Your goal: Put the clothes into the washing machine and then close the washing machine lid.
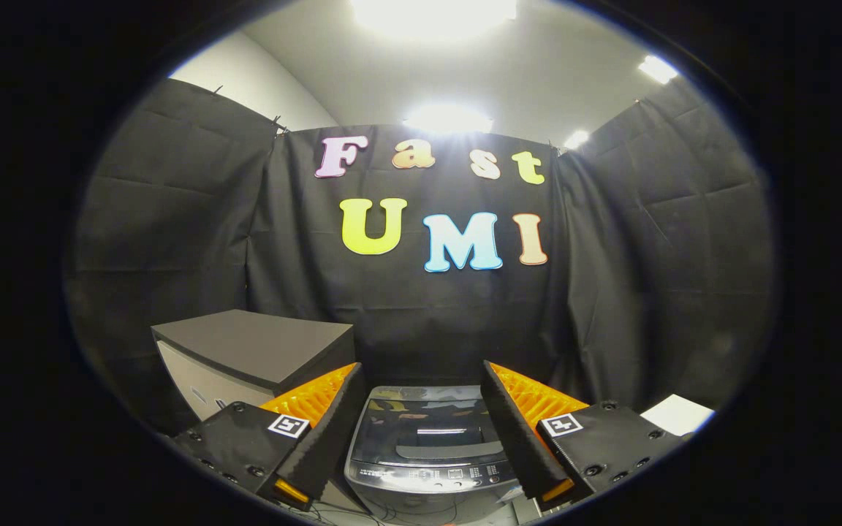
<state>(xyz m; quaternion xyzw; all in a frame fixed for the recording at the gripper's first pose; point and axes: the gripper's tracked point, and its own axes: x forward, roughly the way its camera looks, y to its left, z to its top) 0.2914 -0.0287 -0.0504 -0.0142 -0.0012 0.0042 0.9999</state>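
I'm holding my claw (421, 427) open and empty, washer (428, 453) at twelve o'clock between the fingers, its lid (425, 427) lying shut; I'm keeping centred.

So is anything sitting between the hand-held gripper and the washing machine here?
Nothing visible does. The hand-held gripper is open and holds nothing, and the washing machine shows between and just beyond its fingers, with its glossy lid down. The grey box stands off to the side.
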